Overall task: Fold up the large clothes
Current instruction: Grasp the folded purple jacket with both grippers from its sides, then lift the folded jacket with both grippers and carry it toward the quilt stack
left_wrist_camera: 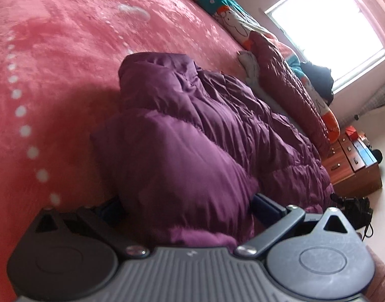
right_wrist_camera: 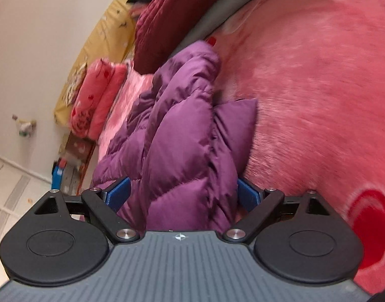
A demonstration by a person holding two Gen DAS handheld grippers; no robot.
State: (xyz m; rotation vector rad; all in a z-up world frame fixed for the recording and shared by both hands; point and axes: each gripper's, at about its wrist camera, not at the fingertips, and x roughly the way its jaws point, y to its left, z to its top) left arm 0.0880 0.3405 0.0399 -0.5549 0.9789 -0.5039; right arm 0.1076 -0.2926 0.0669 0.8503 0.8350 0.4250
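Fingers of left gripper (left_wrist_camera: 187,209) and right gripper (right_wrist_camera: 183,193) clamped on bunched purple jacket (left_wrist_camera: 192,130); lying lengthwise away along bed (left_wrist_camera: 54,63) edge, open blanket beside.

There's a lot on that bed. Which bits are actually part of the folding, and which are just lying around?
Part of the job:
- purple puffy jacket
- left gripper, with jacket fabric between its fingers
- right gripper, likewise
- pink blanket the jacket lies on

Just lying about:
- dark red quilt
- pink pillow
- cartoon-print bedding
- wooden drawers
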